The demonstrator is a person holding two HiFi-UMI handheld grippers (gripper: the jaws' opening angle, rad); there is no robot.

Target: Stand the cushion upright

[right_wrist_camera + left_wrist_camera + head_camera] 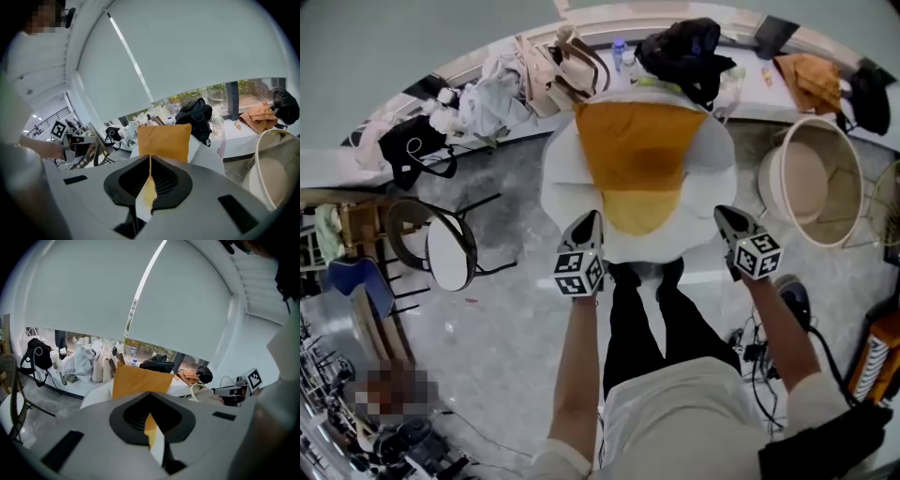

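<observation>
The cushion (636,155) is orange at its far part and yellow nearer me, and it lies against a white rounded seat (561,178) in front of my legs. My left gripper (586,222) is at its near left edge and my right gripper (722,216) at its near right edge. In the left gripper view the left gripper (151,417) is shut on a fold of yellow and white fabric, with the orange cushion (140,380) rising beyond it. The right gripper (150,163) pinches a yellow fold in the same way, below the orange cushion (164,138).
A large round cream tub (811,178) stands to the right. A black-framed round stool (450,248) stands to the left. Bags and clothes (516,84) and a black bag (684,52) crowd the window ledge behind. Cables (759,361) lie on the floor by my right foot.
</observation>
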